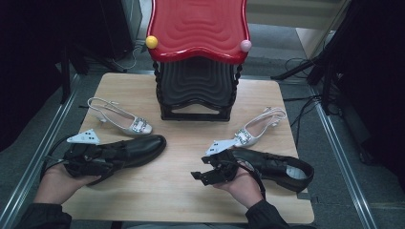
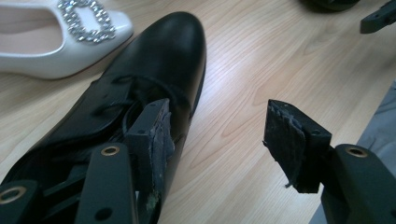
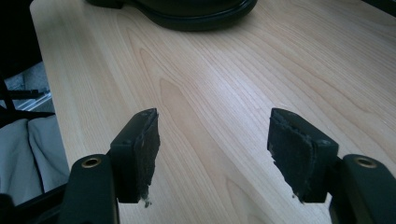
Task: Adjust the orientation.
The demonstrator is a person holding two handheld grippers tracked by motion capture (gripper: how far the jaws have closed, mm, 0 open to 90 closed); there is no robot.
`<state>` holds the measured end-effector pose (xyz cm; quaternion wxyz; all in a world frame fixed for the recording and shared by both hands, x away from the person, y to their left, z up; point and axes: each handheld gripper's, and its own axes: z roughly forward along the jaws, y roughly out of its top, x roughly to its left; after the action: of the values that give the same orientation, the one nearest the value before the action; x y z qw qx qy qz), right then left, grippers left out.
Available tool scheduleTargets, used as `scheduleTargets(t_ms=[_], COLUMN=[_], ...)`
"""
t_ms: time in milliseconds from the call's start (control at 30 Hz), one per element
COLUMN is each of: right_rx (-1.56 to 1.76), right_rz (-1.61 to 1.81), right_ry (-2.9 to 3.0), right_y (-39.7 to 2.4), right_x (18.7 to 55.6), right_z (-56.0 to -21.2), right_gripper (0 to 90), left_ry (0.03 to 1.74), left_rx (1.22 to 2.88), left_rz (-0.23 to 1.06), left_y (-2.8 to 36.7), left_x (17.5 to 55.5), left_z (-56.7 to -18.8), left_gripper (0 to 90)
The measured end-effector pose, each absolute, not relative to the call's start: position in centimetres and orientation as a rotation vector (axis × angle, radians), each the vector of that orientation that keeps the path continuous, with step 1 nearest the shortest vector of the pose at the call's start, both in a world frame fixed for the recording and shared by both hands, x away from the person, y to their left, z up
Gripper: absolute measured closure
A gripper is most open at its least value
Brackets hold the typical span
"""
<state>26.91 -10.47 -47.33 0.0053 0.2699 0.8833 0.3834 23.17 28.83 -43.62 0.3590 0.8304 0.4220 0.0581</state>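
A black lace-up shoe lies at the table's left, toe pointing right. My left gripper is at its opening. In the left gripper view one pad sits inside the black shoe by the laces, while the other hangs over bare wood well clear of the shoe's side. The left gripper stands open. A second black shoe lies at the right, behind my right hand. My right gripper points left over bare table. In its own view the right gripper is open with nothing between its jaws.
Two white slingback shoes with jewelled buckles lie farther back, one at the left and one at the right. A stack of stools with a red top stands at the back middle. The wooden table ends close on every side.
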Motion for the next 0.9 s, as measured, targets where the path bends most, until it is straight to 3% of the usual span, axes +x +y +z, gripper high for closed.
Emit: scheduleTargets(t_ms=[533,900], right_rx=[0.816,0.808], right_rz=[1.2,1.194], right_ry=[2.781,2.78], right_y=[-9.8,-9.7], right_x=[27.1,27.2], right_z=[-47.4,-47.5], right_gripper=[35.2,35.2], left_ry=[1.193,1.213], left_rx=[2.102,2.095], left_rz=[0.157,0.105], left_y=[31.9,31.4], left_x=[22.4,23.7], left_z=[-44.4,-46.7], left_gripper=[45.5,50.3])
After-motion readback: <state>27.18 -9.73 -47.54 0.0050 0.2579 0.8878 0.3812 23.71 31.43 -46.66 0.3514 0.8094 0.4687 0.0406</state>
